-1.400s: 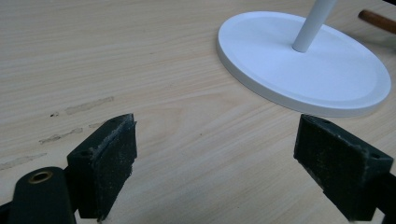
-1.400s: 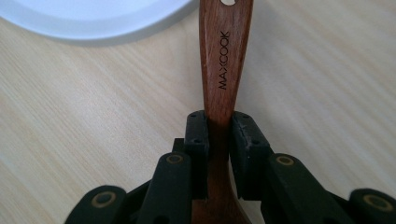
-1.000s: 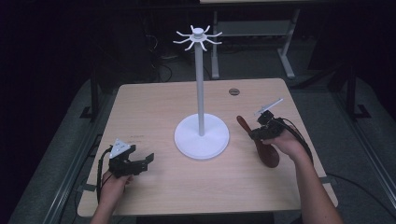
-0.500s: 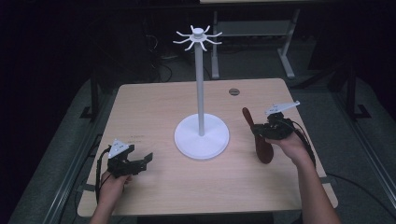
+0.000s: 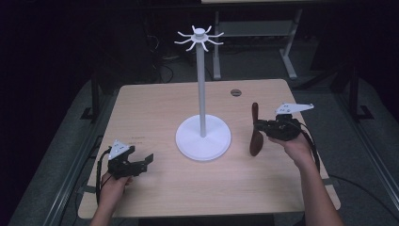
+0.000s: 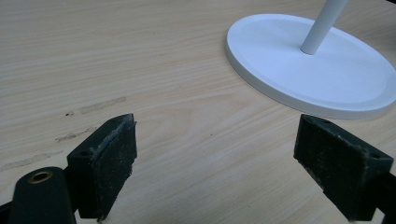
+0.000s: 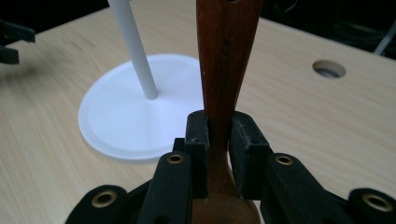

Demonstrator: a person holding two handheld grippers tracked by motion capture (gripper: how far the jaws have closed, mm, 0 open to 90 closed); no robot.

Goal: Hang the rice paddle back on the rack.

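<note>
- Holding the wooden spoon clear of the table, the right gripper has its jaws clamped on the handle just above the bowl, as the right gripper view confirms with both pads pressed flat against the wood.
- The pick-up looks done: the spoon hangs upright, handle end up at twelve o'clock, bowl down at six, off the tabletop at about three o'clock from the white stand.
- What seems left is the hanging itself. The hooks at the top of the pole sit well above the spoon, and none of them carries anything yet.
- I judge the task at an early-middle stage: grasped and lifted, not yet raised to the hooks.
- The left gripper rests low at about seven o'clock from the stand, jaws wide apart with nothing between them; its own view shows bare wood grain and the stand's round base ahead.
- The spoon itself: dark reddish-brown wood, a flat handle that widens upward, a rounded bowl below the pads. Whether the handle end has a hanging hole is hard to tell.
</note>
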